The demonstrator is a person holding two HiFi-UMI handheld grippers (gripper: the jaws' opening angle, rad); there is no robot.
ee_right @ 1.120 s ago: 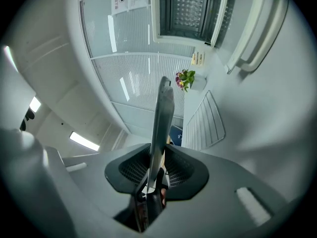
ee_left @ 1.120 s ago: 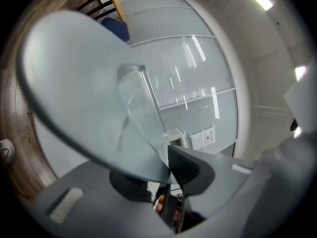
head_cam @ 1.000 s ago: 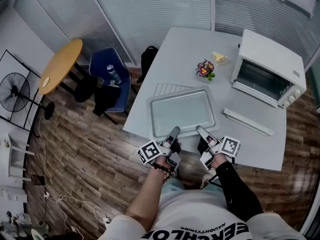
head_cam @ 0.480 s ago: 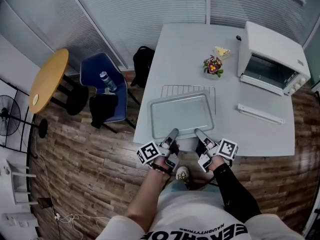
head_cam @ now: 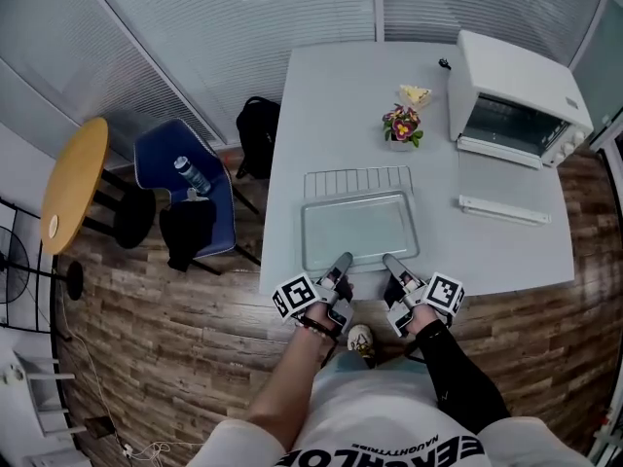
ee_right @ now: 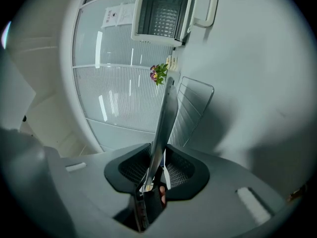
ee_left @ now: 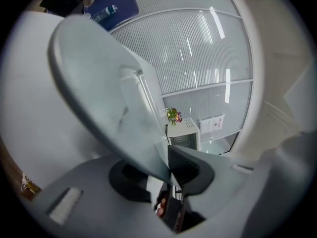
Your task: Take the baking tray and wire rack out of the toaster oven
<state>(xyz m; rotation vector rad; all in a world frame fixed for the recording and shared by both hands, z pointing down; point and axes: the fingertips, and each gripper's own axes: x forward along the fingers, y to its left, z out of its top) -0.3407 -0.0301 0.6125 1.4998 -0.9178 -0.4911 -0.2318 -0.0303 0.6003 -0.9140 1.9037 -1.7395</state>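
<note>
Left hand-held gripper tight on near-left rim of baking tray

The right gripper has its dark ribbed fingers closed on the near rim of a thin grey metal baking tray, seen edge-on and running away over the pale grey surface. A silver wire rack lies just right of the tray. Toward the surface's far edge stand a small pot of pink flowers and an open white toaster oven.

Office-like room: blinded glass partitions, blue chair, round table, wood floor.
</note>
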